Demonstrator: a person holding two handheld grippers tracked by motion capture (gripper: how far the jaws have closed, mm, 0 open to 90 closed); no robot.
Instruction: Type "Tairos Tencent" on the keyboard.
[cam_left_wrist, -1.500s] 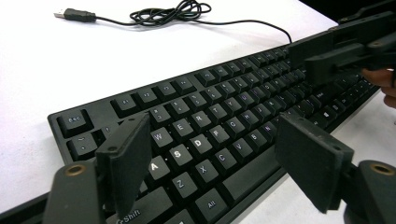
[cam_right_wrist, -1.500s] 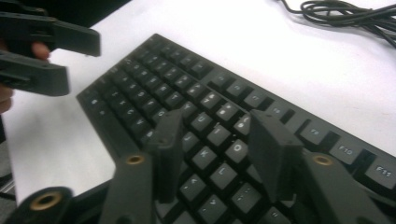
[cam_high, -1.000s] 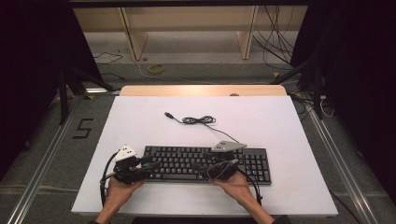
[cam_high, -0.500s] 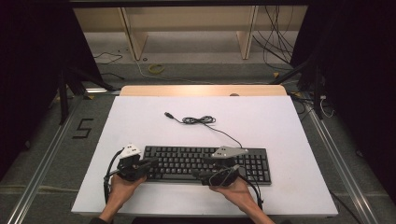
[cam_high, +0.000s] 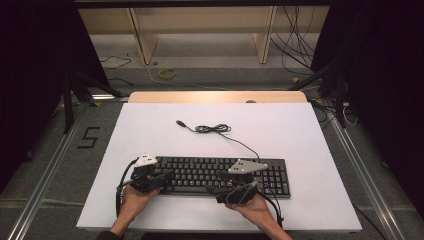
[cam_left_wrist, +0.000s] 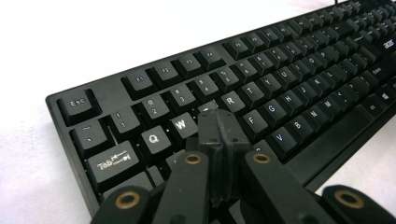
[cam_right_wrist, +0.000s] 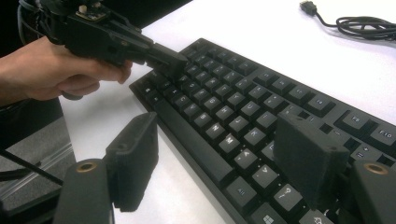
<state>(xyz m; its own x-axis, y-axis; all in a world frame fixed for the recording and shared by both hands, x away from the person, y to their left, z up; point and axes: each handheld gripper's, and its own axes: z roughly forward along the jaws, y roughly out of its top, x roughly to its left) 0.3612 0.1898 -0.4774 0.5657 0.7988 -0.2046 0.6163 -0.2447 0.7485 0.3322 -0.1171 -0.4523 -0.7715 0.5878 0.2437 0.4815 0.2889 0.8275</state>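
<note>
- Since the earlier frame, the left tool (cam_high: 159, 179) has drawn its jaws together, and they now stand clenched with nothing between them; the right tool (cam_high: 220, 182) has been spreading its jaws and is now released, gripping nothing.
- Both hands have kept close to their earlier spots at the near edge of the keyboard (cam_high: 220, 172), and the keyboard itself lies where it lay before.
- In the high view, the black keyboard sits in the lower middle of the frame on the white surface (cam_high: 300, 130), lengthwise from left to right.
- Its cable (cam_high: 212, 128) runs from the back edge up toward the centre of the frame, bunched in a small coil, with the plug lying loose at its upper-left end.
- In the left gripper view, the left tool (cam_left_wrist: 218, 135) shows its pressed-together tips low in the middle of the frame, over the letter keys just right of W; whether they touch a key cannot be told.
- In the right gripper view, the right tool (cam_right_wrist: 219, 158) holds one pad over bare surface at the lower left and the other over the keys at the lower right, so the keyboard's front edge runs between them.
- At the upper left of that same view, the left hand (cam_right_wrist: 51, 70) grips its tool over the keyboard's far corner.
</note>
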